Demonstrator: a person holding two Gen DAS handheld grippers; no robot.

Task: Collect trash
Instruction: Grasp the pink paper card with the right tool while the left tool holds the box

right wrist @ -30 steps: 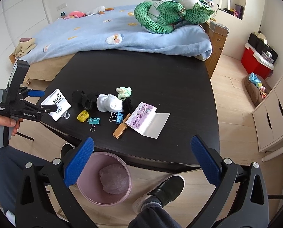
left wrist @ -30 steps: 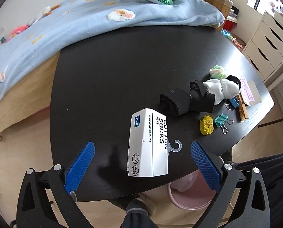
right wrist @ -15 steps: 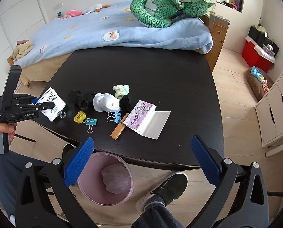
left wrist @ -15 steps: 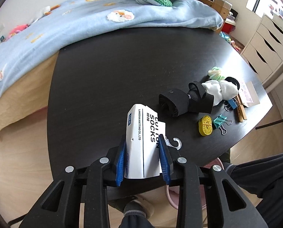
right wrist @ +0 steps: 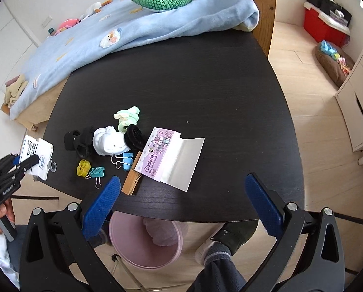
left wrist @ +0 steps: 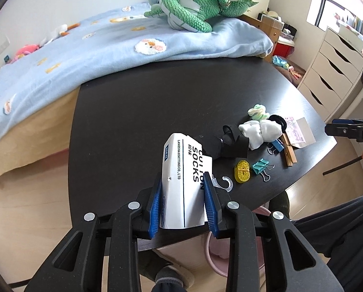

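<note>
At lower centre of the left wrist view, the white cardboard sock package (left wrist: 184, 182) is clamped between the blue pads of the left gripper (left wrist: 183, 203) over the black table (left wrist: 137, 112). The right gripper (right wrist: 181, 202) is held wide apart above the pink waste bin (right wrist: 147, 250), lower centre.

Bright, even daylight from window (left wrist: 327, 4) at upper right. Soft shadows on black table (left wrist: 137, 112), faint sheen, no harsh glare. Strong fisheye bending, dark vignette at corners. Focus sharp; far edges slightly smeared.
</note>
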